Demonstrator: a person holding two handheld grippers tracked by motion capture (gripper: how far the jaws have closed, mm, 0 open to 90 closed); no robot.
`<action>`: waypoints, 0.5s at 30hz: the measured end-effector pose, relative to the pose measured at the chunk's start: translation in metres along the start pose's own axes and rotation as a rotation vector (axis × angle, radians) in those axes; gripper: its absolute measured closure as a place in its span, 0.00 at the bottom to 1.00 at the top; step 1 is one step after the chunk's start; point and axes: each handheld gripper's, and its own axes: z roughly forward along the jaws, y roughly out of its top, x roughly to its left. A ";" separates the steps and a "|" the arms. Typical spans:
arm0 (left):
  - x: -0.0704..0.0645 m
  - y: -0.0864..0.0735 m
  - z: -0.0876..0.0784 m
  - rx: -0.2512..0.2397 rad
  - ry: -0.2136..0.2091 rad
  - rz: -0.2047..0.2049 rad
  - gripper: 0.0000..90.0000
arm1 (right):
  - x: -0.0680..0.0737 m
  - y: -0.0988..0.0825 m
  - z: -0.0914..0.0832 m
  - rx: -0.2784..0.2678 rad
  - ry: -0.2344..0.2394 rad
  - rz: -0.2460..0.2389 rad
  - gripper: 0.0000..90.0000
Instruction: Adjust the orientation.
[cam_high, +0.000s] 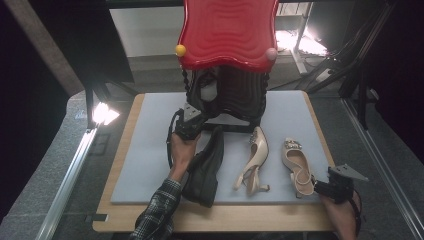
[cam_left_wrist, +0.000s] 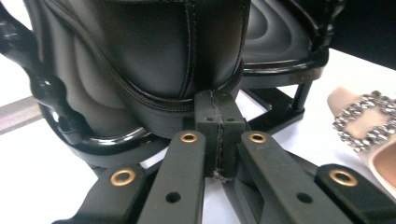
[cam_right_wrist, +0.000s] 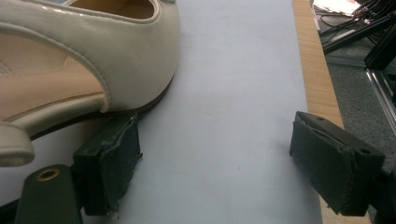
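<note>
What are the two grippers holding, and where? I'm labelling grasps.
Nothing. The left gripper has its jaws shut empty against the black shoe on the rack; the right gripper stands open beside the cream heel.

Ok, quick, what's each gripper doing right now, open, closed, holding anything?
Left gripper: closed, pads together, nothing between them, tips against the black shoe.
Right gripper: open, empty, beside the cream heel.

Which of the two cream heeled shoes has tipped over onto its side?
The left cream shoe, beside the black shoe, lies on its side; the right cream shoe sits upright.
</note>
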 end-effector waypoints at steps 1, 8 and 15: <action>0.001 0.001 0.001 0.001 0.001 -0.002 1.00 | 0.000 0.000 0.000 0.000 0.000 0.000 0.18; 0.006 0.009 0.009 0.007 0.023 -0.006 1.00 | 0.000 0.000 0.000 -0.002 0.000 -0.002 0.18; 0.011 0.017 0.018 0.021 0.043 -0.017 1.00 | 0.000 0.000 0.000 -0.001 0.000 -0.001 0.18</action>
